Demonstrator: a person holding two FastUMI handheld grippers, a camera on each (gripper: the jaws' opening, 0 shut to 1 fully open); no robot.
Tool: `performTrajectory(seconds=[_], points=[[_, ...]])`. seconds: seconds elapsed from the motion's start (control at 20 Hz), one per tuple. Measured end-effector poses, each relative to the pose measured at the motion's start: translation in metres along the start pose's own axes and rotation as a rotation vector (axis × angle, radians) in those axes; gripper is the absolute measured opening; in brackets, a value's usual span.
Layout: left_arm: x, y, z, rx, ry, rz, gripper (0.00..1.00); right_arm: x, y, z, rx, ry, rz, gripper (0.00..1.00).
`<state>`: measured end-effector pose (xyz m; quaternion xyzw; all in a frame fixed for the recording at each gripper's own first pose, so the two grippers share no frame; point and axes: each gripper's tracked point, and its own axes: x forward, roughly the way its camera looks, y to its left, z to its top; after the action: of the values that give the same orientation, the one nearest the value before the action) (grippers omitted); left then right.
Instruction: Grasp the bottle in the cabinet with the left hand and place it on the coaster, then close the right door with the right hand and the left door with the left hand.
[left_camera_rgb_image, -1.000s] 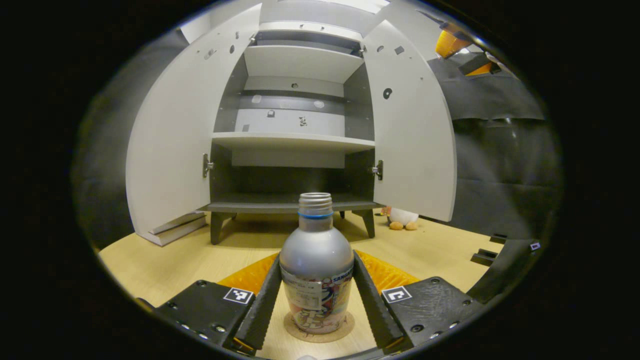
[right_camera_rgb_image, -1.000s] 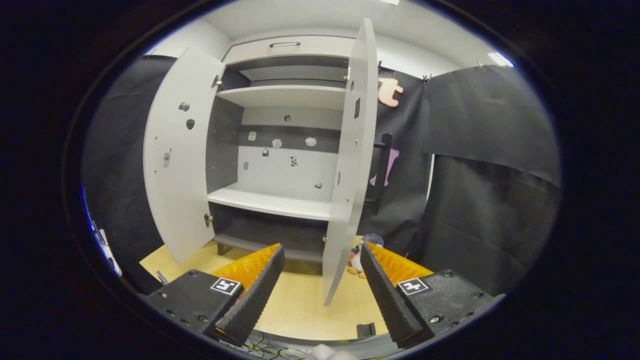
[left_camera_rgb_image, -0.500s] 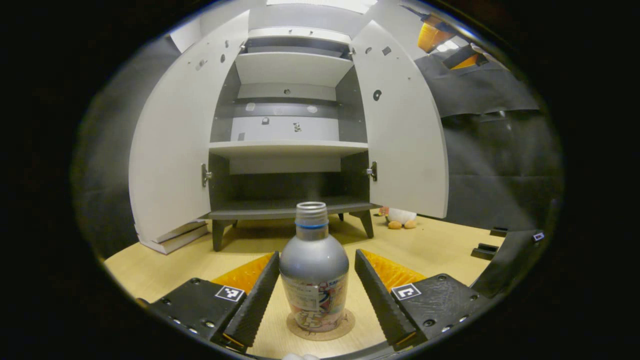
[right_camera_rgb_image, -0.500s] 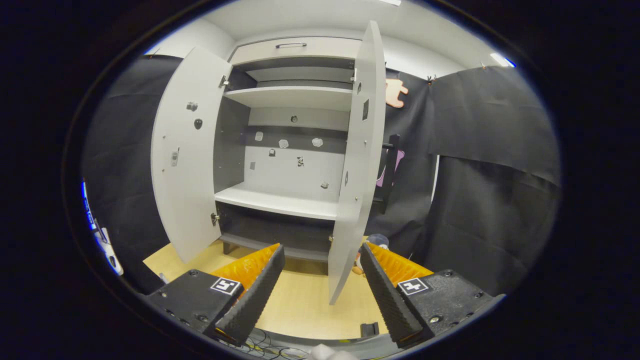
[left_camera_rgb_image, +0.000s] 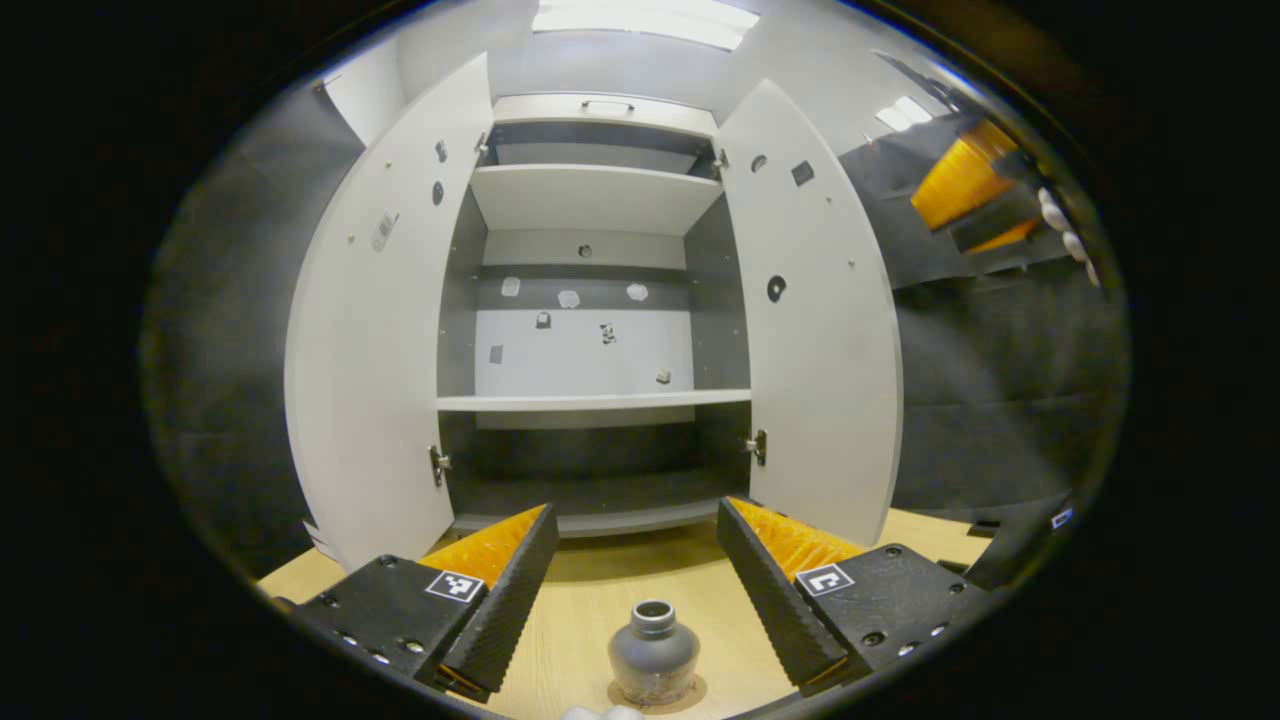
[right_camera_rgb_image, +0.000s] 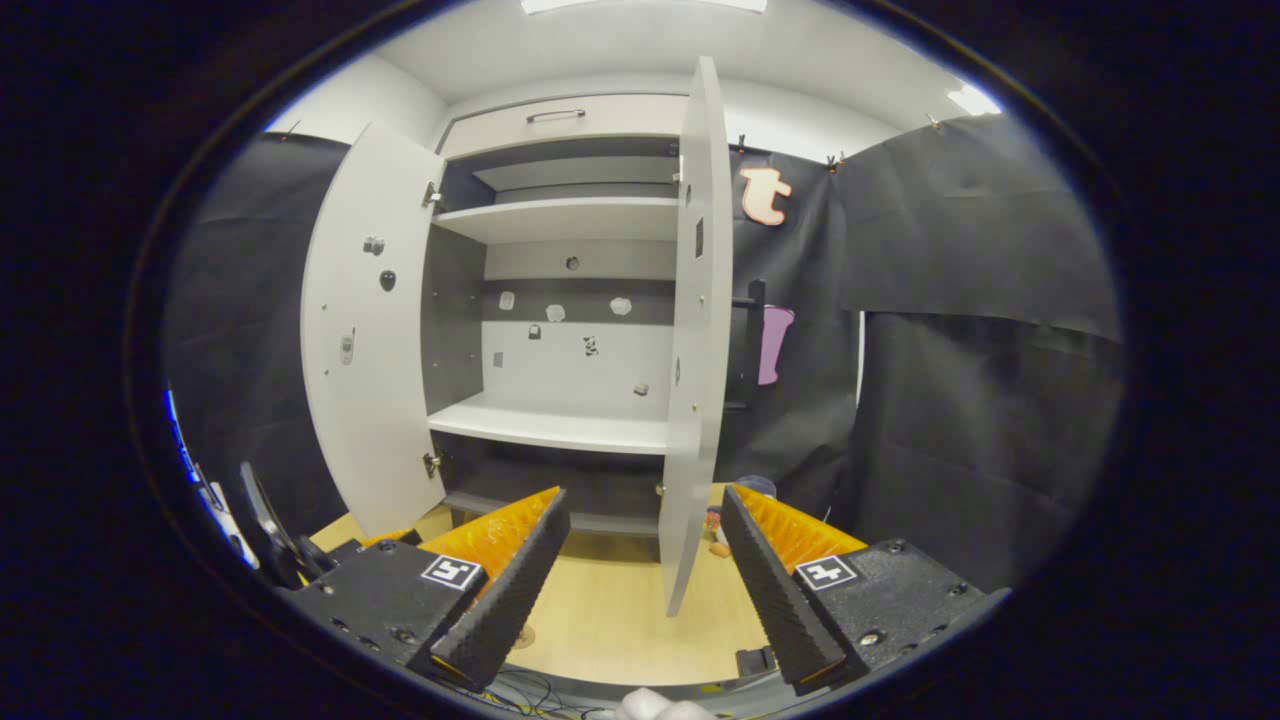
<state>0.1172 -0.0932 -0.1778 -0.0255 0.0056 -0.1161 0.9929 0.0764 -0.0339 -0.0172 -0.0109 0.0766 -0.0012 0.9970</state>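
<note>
A silver bottle (left_camera_rgb_image: 654, 655) with no cap stands upright on a round coaster (left_camera_rgb_image: 690, 692) on the wooden table, seen from above. My left gripper (left_camera_rgb_image: 640, 590) is open above and behind the bottle, apart from it, with nothing between its fingers. The white cabinet (left_camera_rgb_image: 590, 400) faces me with its left door (left_camera_rgb_image: 370, 350) and right door (left_camera_rgb_image: 815, 330) both swung open. In the right gripper view my right gripper (right_camera_rgb_image: 640, 590) is open and bare, facing the right door (right_camera_rgb_image: 690, 350) edge-on, a short way in front of it. The left door (right_camera_rgb_image: 365, 330) stands wide.
The cabinet shelves (right_camera_rgb_image: 550, 425) hold nothing. Black cloth (right_camera_rgb_image: 960, 400) hangs to the right of the cabinet. A small plush toy (right_camera_rgb_image: 715, 522) lies on the table behind the right door. The other gripper (left_camera_rgb_image: 965, 190) shows high at the right in the left gripper view.
My left gripper has opened, let go of the bottle and risen away from it; the bottle stays on the coaster. The right gripper has drifted slightly, now facing the right door's edge.
</note>
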Motion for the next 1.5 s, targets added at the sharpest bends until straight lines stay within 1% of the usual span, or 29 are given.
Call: performTrajectory(seconds=[0.15,0.3,0.35,0.4,0.55,0.7,0.85,0.95,1.0,1.05,1.1,1.15,1.3,1.35,1.5], points=[[-0.007,0.014,0.054,0.013,-0.030,0.001,0.98,-0.005,-0.005,0.005,0.009,-0.041,-0.026,1.00],[-0.023,0.040,0.098,0.044,-0.053,0.035,0.99,-0.012,-0.007,0.008,0.012,-0.074,-0.045,1.00],[-0.031,0.049,0.108,0.051,-0.050,0.049,0.99,-0.014,-0.008,0.007,0.014,-0.082,-0.053,0.99],[-0.042,0.059,0.115,0.060,-0.034,0.071,0.99,-0.017,-0.009,0.007,0.015,-0.088,-0.060,1.00],[-0.078,0.078,0.125,0.072,0.008,0.121,0.98,-0.020,-0.014,-0.003,0.026,-0.085,-0.102,0.99],[-0.109,0.088,0.119,0.073,0.057,0.162,0.99,-0.017,-0.025,-0.015,0.033,-0.047,-0.127,0.99],[-0.122,0.083,0.113,0.045,0.095,0.188,0.99,-0.006,-0.060,-0.006,0.035,-0.049,-0.167,0.99],[-0.118,0.080,0.113,0.019,0.110,0.212,0.99,0.008,-0.091,0.009,0.037,-0.071,-0.198,1.00],[-0.115,0.078,0.114,0.016,0.111,0.232,0.99,0.017,-0.105,0.017,0.046,-0.080,-0.201,0.99],[-0.111,0.076,0.116,0.021,0.112,0.256,0.98,0.027,-0.117,0.025,0.060,-0.092,-0.198,0.99],[-0.106,0.075,0.118,0.025,0.117,0.280,0.98,0.038,-0.130,0.032,0.069,-0.093,-0.193,1.00],[-0.101,0.072,0.119,0.028,0.127,0.305,0.98,0.048,-0.142,0.038,0.076,-0.090,-0.183,0.99],[-0.084,0.062,0.129,0.037,0.125,0.365,0.99,0.083,-0.168,0.063,0.084,-0.118,-0.130,1.00],[-0.080,0.059,0.132,0.042,0.122,0.385,0.98,0.096,-0.172,0.072,0.089,-0.129,-0.102,0.99],[-0.073,0.053,0.140,0.060,0.114,0.463,0.99,0.131,-0.172,0.086,0.105,-0.135,0.010,0.99]])
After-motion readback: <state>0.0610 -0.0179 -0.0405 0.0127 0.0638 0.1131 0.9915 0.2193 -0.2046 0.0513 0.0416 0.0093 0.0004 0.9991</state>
